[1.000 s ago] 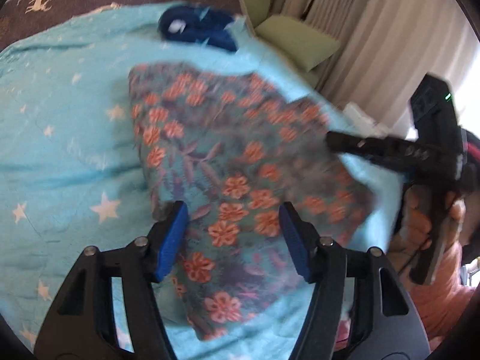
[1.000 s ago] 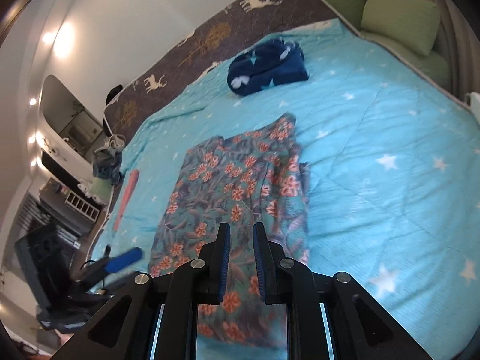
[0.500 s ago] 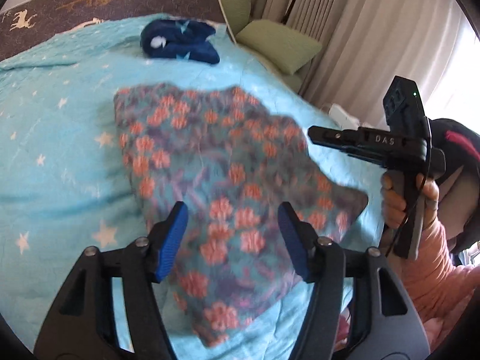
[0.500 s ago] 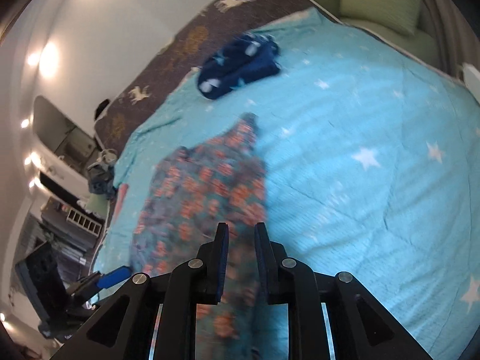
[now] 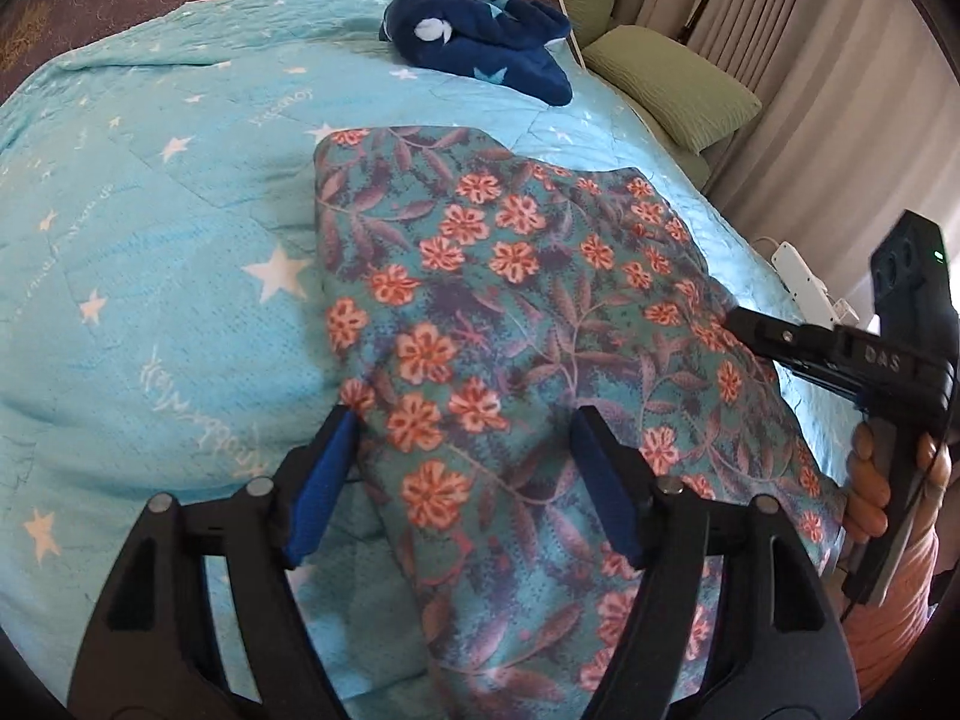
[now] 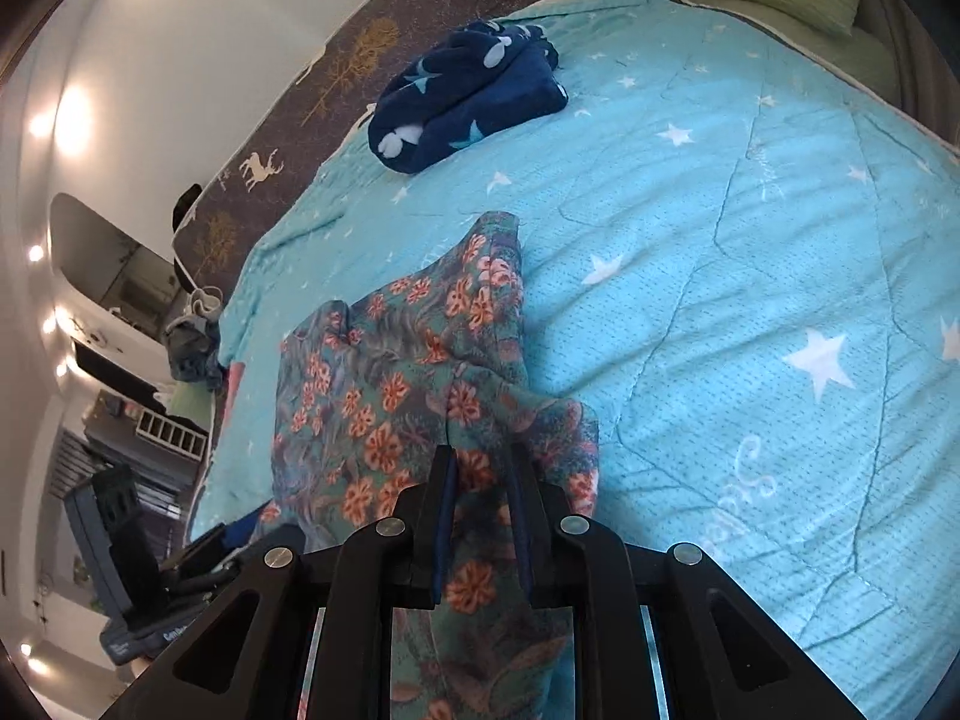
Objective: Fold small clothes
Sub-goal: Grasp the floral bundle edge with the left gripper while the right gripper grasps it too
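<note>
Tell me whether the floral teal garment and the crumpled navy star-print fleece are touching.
Apart. In the left wrist view, bare turquoise quilt separates the floral garment from the navy fleece; the right wrist view shows the same gap.

A soft matt floral cloth [image 5: 510, 324] lies on a quilted, stitch-textured turquoise bedspread [image 5: 180, 276]; far off sits a fuzzy navy fleece [image 5: 480, 39]. The left gripper [image 5: 465, 468] is smooth black plastic with blue rubbery-looking pads [image 5: 321, 492] and shiny metal pins.

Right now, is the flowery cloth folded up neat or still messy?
Still messy. The flowery cloth lies bunched and rumpled on the blue blanket, one end lifted in the right gripper, with no neat square edges.
</note>
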The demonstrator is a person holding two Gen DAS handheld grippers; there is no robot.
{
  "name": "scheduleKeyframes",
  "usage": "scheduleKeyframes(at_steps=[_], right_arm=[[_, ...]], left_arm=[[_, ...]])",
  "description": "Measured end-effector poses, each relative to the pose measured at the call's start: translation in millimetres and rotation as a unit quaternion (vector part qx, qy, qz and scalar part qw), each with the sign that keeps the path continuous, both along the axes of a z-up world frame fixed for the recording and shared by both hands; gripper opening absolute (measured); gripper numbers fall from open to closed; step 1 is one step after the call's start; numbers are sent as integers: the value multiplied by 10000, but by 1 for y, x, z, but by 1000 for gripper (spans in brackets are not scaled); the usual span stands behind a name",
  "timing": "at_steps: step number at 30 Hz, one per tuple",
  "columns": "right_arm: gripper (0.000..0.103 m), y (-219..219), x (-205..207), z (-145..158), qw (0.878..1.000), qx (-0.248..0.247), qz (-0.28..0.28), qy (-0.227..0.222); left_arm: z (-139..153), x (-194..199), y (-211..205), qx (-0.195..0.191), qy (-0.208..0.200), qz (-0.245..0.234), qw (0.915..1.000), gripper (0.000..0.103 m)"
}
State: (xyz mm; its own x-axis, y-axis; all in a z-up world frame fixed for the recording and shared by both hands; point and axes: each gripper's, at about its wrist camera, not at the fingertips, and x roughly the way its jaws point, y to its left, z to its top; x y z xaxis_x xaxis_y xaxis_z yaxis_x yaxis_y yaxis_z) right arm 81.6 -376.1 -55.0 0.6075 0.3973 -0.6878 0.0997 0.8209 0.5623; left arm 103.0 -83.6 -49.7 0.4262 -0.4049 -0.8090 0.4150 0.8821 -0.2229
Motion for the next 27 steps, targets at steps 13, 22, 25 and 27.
scheduleKeyframes(at_steps=[13,22,25,27], right_arm=[[56,-18,-35,16,9994,-332,-124,-31],[70,-28,-8,-7,9991,165,369,145],[72,-23,2,-8,9972,239,710,10],[75,-17,12,-9,9943,273,1028,-100]], left_arm=[[2,-2,8,-44,78,-77,9999,74],[-1,23,20,-457,454,-204,9977,75],[-3,31,20,-595,512,-325,9964,75],[-5,37,19,-690,535,-384,9954,75]])
